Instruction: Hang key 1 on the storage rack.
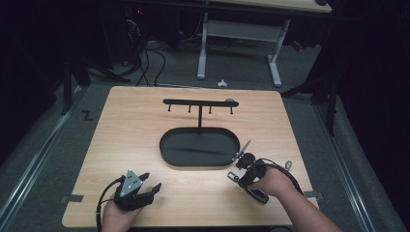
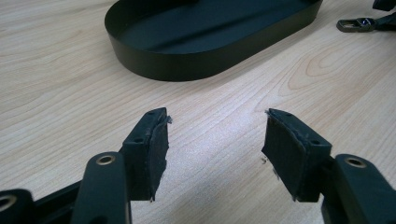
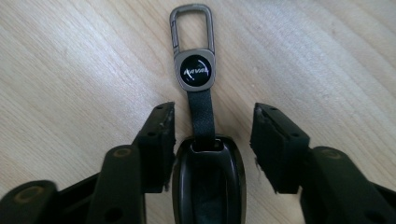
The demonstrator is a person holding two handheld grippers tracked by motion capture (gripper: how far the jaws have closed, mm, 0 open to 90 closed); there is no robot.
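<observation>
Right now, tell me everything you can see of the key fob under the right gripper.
The key fob is a dark, glossy case lying flat on the wooden table. A black strap joins it to a grey metal badge and an empty clip. It lies between the open jaws of the right gripper; the left pad looks close against it, contact unclear.

Wooden table [image 1: 125, 135], black oval tray [image 1: 199, 147] — hook rack [image 1: 199, 102]

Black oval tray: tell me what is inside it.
The black oval tray holds only the upright post of the hook rack, rising from its back edge. Its near wall hides a strip of floor in the left gripper view.
</observation>
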